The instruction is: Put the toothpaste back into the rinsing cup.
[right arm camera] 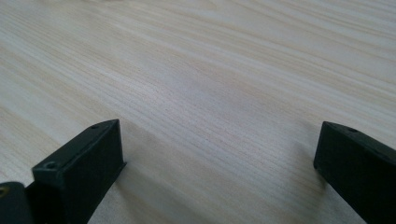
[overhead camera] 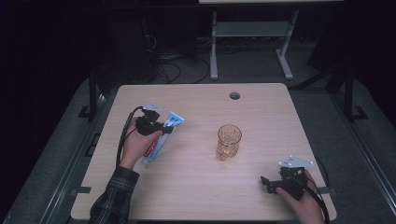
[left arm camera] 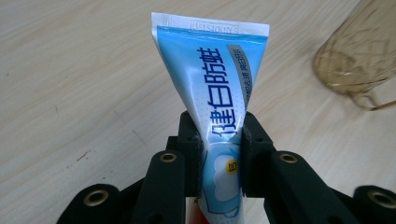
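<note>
Two hands work the tabletop point(overhead camera: 196, 186). High view: the left gripper point(overhead camera: 161, 128) holds a toothpaste tube point(overhead camera: 163, 133), its long axis toward two o'clock; the glass point(overhead camera: 229, 141) stands at three o'clock, well apart, open wood between. Left gripper view: fingers point(left arm camera: 189, 140) clamp the tube's middle. Right gripper view: fingers point(right arm camera: 88, 163) spread, holding nothing.

Lighting: dim room, worktop point(overhead camera: 196, 186) lit from above, dark surroundings. Close views sharp and bright; glare on toothpaste tube point(left arm camera: 210, 88); glass point(left arm camera: 359, 51) blurred.

place: lab | cues: bare wooden table point(overhead camera: 196, 186), floor cables point(overhead camera: 170, 70), metal stand point(overhead camera: 252, 32)
</note>
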Available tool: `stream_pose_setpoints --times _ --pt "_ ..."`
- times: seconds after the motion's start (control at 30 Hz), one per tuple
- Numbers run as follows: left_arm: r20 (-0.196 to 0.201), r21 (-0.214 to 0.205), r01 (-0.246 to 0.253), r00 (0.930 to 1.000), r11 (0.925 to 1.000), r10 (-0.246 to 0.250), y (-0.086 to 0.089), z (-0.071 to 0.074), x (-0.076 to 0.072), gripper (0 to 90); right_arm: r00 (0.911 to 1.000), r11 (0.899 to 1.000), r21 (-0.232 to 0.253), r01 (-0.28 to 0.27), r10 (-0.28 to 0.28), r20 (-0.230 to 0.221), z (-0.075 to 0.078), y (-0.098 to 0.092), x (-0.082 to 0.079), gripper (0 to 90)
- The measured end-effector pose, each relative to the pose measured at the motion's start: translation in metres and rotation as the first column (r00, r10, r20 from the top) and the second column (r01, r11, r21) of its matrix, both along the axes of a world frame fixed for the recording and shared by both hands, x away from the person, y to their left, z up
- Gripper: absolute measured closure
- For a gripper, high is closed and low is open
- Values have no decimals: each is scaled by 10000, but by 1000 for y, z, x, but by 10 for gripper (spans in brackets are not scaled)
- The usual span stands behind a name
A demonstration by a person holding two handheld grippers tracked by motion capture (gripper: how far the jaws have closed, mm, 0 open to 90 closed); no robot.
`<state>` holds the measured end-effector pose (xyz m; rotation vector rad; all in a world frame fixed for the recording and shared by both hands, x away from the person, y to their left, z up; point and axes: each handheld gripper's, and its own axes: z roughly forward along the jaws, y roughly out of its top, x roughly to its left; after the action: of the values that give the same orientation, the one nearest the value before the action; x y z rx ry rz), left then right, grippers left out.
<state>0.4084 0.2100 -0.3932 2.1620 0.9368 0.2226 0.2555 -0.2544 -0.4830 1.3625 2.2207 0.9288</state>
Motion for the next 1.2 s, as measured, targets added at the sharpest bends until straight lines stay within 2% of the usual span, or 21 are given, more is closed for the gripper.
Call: stream_pose_setpoints --times 0.1,0.2,0.33,0.57,0.77,0.93,1.2 --pt "98 -382 184 9998 9991 -181 3 5 -4 737 10000 10000 1 1 -1 -1 0 0 0 7" --pt "275 -591 323 9991 9977 -307 5 9 -7 737 10000 10000 0 -5 5 2 0 0 0 7" --pt "426 -1133 432 9983 9926 -386 8 13 -10 736 10000 10000 0 -7 7 3 0 0 0 7" --pt "844 -1660 844 9939 9825 -711 8 20 -13 735 10000 10000 4 -6 6 -2 0 0 0 7" --pt "1187 -2216 1116 9891 9687 -868 6 28 -17 735 10000 10000 2 -9 9 0 0 0 0 7" --pt "1445 -2459 1357 9842 9598 -1021 4 36 -19 733 10000 10000 5 -5 5 -3 0 0 0 7" --pt "1827 -2918 1807 9744 9392 -1308 -6 48 -23 732 10000 10000 5 -7 7 0 0 0 0 7"
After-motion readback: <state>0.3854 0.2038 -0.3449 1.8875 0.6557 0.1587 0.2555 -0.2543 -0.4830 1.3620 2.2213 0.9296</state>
